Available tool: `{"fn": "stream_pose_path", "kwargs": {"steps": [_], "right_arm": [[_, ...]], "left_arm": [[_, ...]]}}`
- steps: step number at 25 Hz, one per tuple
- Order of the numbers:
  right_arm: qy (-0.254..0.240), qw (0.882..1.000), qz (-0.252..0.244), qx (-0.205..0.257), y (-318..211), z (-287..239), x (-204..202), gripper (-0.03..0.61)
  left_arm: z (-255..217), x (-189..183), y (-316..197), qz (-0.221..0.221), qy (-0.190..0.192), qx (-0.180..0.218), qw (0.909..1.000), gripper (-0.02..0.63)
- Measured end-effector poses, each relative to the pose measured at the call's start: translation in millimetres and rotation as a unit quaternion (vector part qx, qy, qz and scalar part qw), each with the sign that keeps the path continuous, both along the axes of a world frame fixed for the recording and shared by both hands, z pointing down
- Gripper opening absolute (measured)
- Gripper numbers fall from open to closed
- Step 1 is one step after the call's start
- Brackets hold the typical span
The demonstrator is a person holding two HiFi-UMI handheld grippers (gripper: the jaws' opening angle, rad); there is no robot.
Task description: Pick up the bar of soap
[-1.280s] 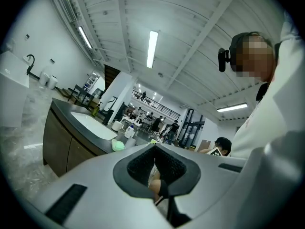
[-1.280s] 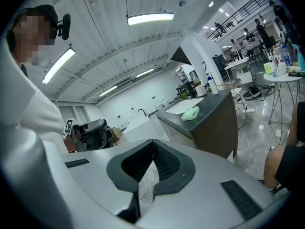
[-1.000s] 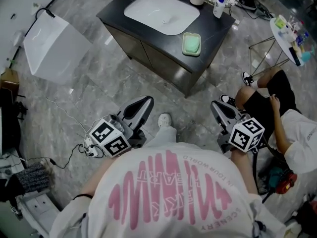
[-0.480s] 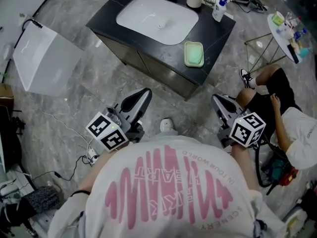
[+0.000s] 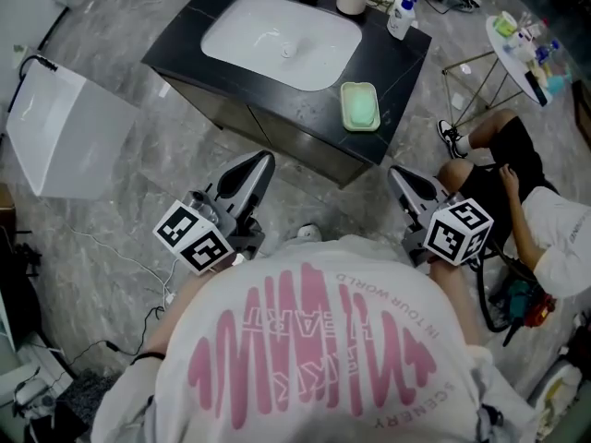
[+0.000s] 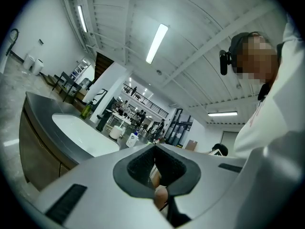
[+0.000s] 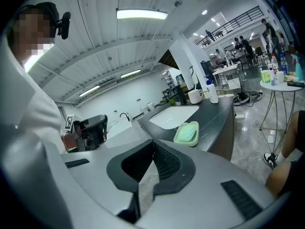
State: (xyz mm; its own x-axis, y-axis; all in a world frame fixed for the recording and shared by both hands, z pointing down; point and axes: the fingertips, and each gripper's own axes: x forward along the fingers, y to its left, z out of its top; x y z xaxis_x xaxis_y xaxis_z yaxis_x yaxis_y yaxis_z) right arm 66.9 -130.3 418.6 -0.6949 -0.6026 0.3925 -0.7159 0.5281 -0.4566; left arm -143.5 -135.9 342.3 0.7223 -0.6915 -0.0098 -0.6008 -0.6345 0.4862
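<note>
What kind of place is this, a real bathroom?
Probably a mock bathroom in a big workshop hall: a dark vanity counter with a white oval basin, a pale green soap dish, long ceiling strip lights.

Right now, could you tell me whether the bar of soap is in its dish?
In it: the bar of soap lies inside the green dish on the counter.

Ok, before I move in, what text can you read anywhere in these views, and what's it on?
"IN YOUR WORLD": pink print on the shirt, upside down in the head view.
"HEART": same shirt, outlined letters, upside down, partly overprinted.
"SCENERY": same shirt, curved line at the print's edge.
Cubes: black-and-white square markers only, no words.
Bottle by the sink: label too small to read.
</note>
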Motion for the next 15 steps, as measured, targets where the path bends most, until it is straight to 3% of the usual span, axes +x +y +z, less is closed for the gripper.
{"fn": "stream_pose_path", "kwargs": {"steps": [15], "right_arm": [[0.013, 0.999, -0.029, -0.003, -37.5, 2.9, -10.9, 0.012]], "left_arm": [[7.4, -11.4, -23.3, -0.023, 0.0, -0.014, 0.9996, 0.008]]}}
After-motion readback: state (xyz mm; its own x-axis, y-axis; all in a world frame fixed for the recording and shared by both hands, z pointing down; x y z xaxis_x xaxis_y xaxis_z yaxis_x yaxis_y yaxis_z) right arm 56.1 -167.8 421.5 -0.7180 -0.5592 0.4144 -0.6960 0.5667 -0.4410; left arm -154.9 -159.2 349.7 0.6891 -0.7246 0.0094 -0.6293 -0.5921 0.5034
